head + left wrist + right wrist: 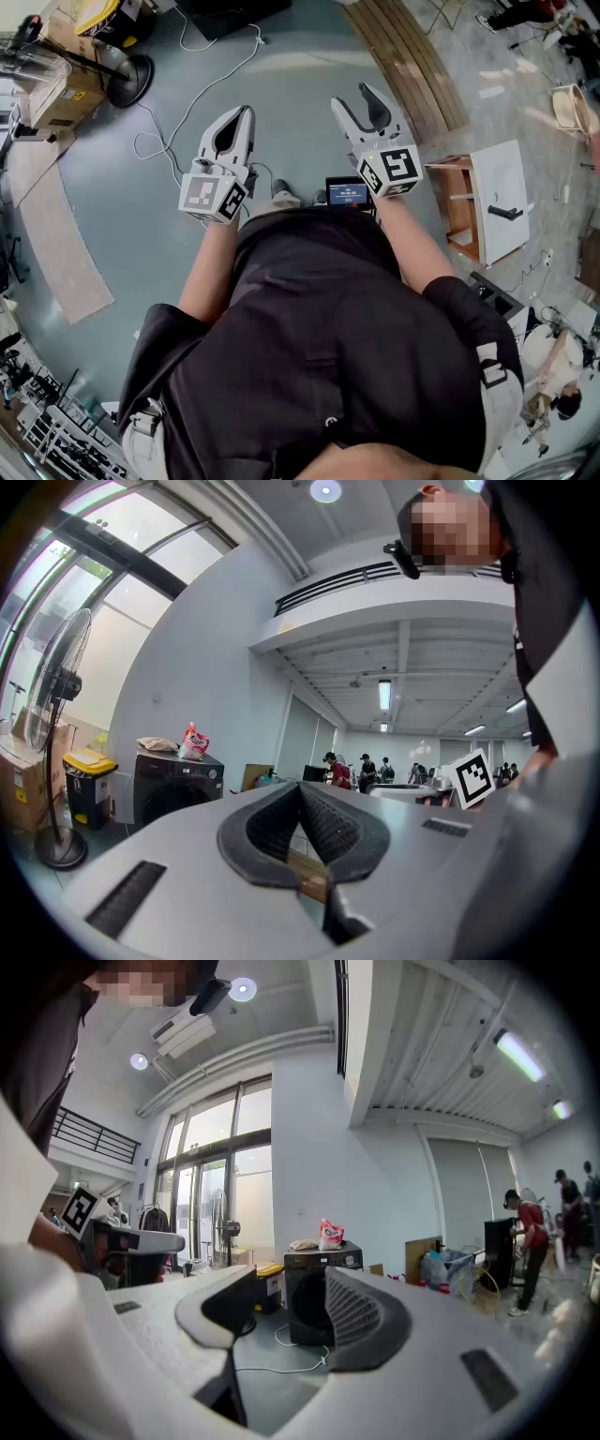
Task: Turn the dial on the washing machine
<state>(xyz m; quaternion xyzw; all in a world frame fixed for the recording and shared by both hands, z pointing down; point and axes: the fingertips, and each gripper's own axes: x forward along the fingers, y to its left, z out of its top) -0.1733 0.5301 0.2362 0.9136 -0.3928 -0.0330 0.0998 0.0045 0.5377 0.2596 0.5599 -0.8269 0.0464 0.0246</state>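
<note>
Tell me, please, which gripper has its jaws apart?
The right gripper: its jaws stand apart with nothing held, whereas the left gripper has its jaws meeting at the tips.

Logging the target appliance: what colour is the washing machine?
The washing machine is black or dark grey, clearest in the right gripper view.

looking like an open workshop hall: fan [56, 700] and bin [89, 782] standing left of the washer [176, 785], people [339, 770] standing by desks [398, 789] right of it.

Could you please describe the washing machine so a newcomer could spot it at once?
Look along the white wall right of the tall windows. The washing machine is the dark front-loader standing there; only it carries a pink bag on top.
</note>
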